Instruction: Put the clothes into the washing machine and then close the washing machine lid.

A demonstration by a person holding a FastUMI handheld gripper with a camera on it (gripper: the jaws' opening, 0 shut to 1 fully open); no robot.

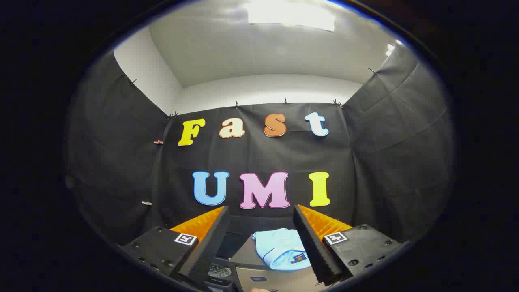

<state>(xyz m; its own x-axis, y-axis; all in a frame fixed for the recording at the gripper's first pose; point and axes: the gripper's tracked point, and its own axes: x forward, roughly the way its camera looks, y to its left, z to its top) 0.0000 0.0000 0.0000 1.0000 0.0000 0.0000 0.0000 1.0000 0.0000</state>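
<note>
While the gripper (261, 239) hangs with its fingers spread wide and holding nothing, the folded light-blue clothes (282, 251) lie between and below them, on the washing machine (247, 253) top's far edge

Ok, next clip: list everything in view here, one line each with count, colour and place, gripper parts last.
folded garment: one, light blue, lying on the grey surface below, between the fingers and nearer the right-hand one.
grey surface: one, dark grey, under the garment; whether it is the washing machine's lid cannot be told.
booth wall: black cloth, behind and to both sides.
ceiling light: one, white, overhead.
gripper: one, fingers spread wide, holding nothing, raised above the garment.
</note>
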